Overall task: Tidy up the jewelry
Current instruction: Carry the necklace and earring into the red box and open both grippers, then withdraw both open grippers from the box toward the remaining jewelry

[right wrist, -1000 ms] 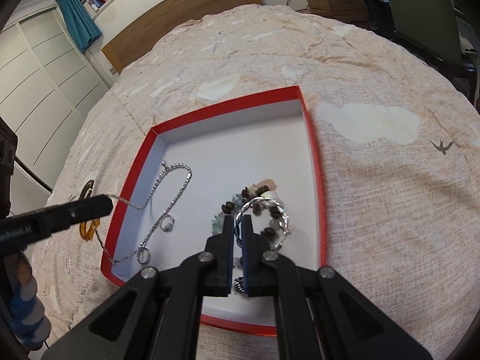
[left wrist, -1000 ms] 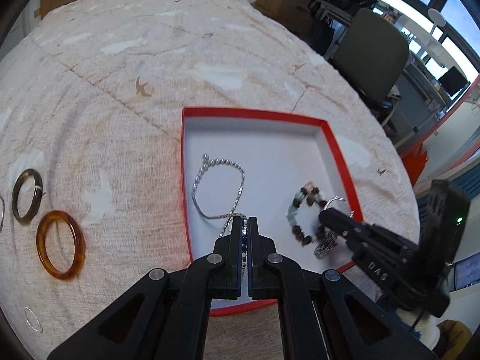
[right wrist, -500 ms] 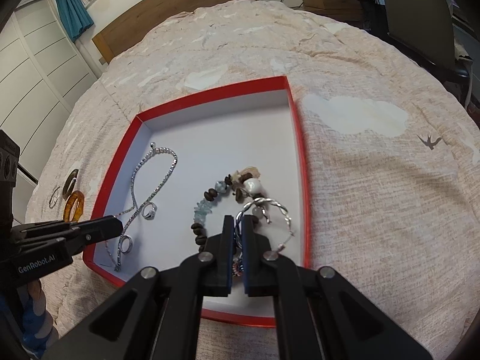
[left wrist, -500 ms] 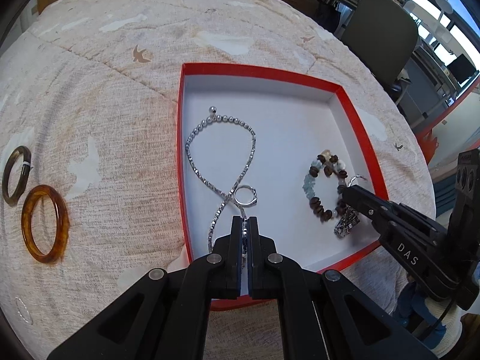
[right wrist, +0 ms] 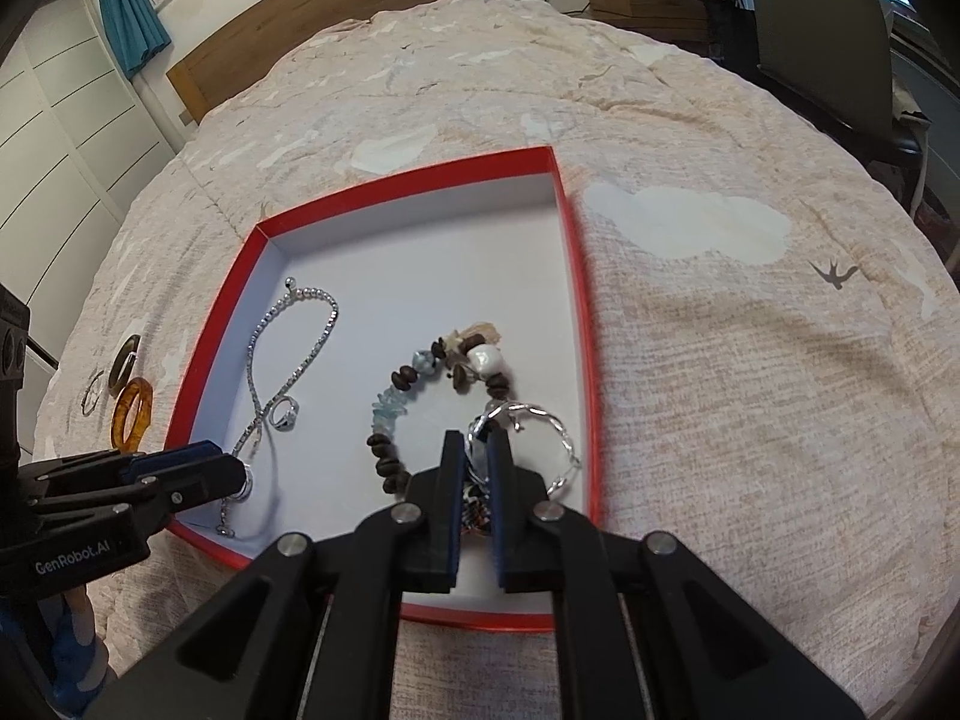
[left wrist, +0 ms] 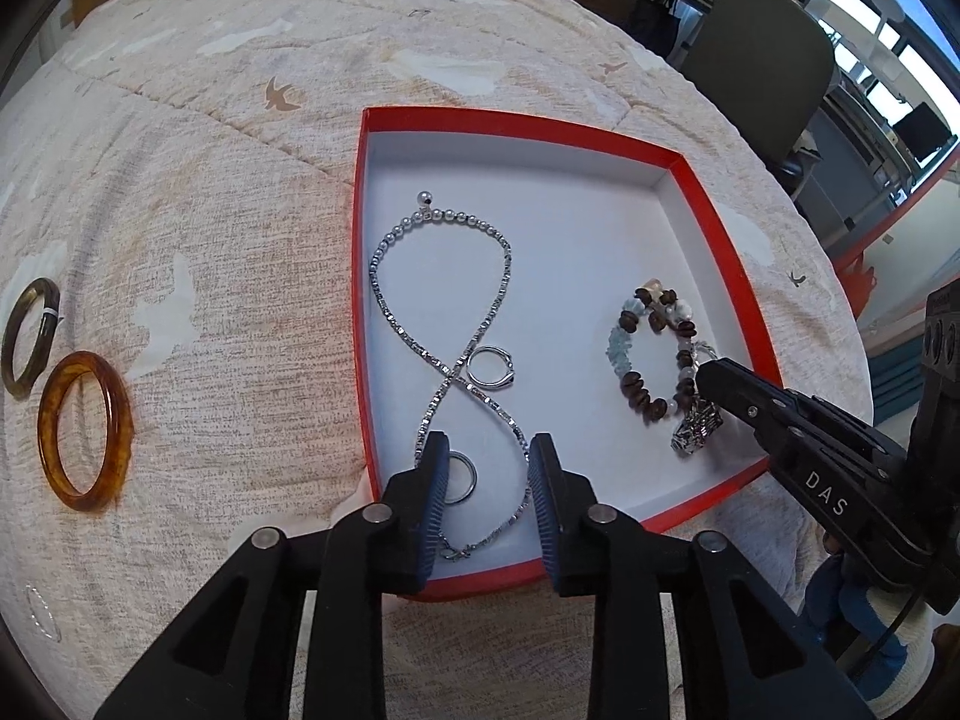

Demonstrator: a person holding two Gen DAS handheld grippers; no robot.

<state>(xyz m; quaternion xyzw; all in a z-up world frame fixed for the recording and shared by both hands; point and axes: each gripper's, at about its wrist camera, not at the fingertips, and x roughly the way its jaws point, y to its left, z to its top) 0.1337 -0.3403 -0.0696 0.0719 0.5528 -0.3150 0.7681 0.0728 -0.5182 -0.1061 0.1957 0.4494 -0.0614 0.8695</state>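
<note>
Left gripper (left wrist: pixel 487 468): jaws opening, pads apart, nothing pinched; a plain silver ring (left wrist: pixel 461 477) and the tail of the silver chain (left wrist: pixel 441 324) lie loose between them on the white floor of the red box (left wrist: pixel 690 165). Right gripper (right wrist: pixel 475 468): jaws opening by a narrow gap, with the twisted silver hoop (right wrist: pixel 543 420) and a small dark charm (left wrist: pixel 696 429) between the pads; I cannot tell whether they yet hang free. Beaded bracelet (right wrist: pixel 420 390): just beside that hoop, inside the box. Second ring (left wrist: pixel 491 365): resting against the chain's crossing. Outside, on the bedspread (left wrist: pixel 210 192): amber bangle (left wrist: pixel 84 429) and dark bangle (left wrist: pixel 29 336), side by side, well apart from the box. Handling note, my judgement: I let both sets of jaws spread fully before lifting straight up, so no link snags a pad and drags out over the rim.
</note>
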